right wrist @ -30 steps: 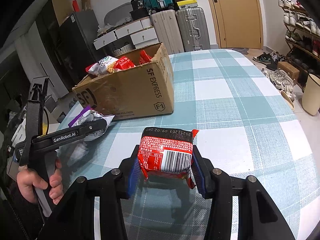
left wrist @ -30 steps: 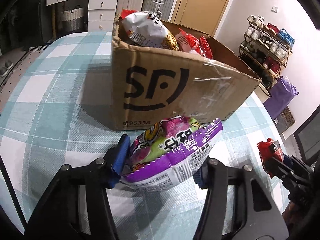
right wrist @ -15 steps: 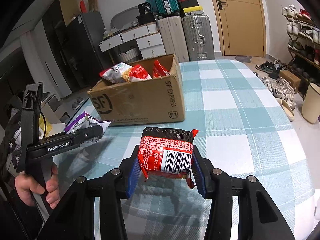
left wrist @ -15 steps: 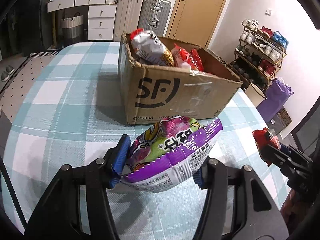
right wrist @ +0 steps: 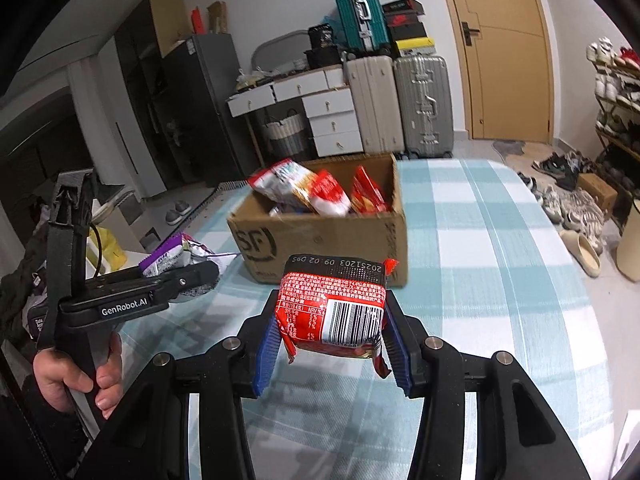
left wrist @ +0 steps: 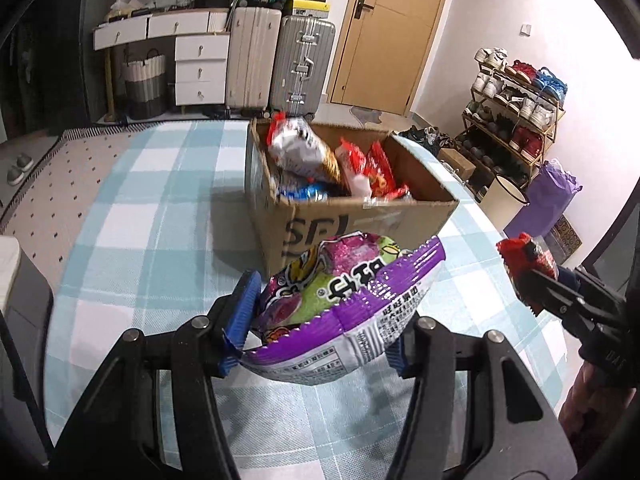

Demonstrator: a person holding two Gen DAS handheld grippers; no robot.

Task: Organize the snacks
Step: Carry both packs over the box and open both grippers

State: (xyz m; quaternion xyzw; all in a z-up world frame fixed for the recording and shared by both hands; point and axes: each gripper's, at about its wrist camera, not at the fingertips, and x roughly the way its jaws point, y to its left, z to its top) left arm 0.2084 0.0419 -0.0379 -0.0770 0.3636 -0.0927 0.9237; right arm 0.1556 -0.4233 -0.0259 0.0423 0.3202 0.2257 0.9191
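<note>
Clamping a puffy purple snack bag [left wrist: 344, 304] between its blue pads, the left gripper [left wrist: 320, 320] fills the lower middle of the left wrist view, the bag bulging up and out past both fingers and lifted clear of the checked tablecloth [left wrist: 152, 216]. Just beyond it, in the centre of that frame, stands the open cardboard box [left wrist: 360, 216], with a white-and-gold bag [left wrist: 300, 148] leaning at its upper left corner and red packets [left wrist: 376, 168] propped beside it. At the right edge of the same view the right gripper [left wrist: 532, 276] appears from the side, a red packet [left wrist: 520, 252] pinched at its tip. In the right wrist view that gripper [right wrist: 332, 332] sits low and central, its jaws closed narrowly on the red packet [right wrist: 332, 308], whose barcode faces the camera and whose printed date strip runs along the top; the packet hangs above the cloth. The box [right wrist: 320, 240] lies straight behind it in mid-frame, its flaps open and its snacks poking above the rim. At the left of this frame a hand [right wrist: 80, 376] grips the handle of the left gripper [right wrist: 188, 276], with the purple bag [right wrist: 176, 256] showing at its end. Suitcases [right wrist: 400, 100], a white drawer unit [right wrist: 320, 116] and a wooden door [right wrist: 508, 52] line the far wall at the top.
</note>
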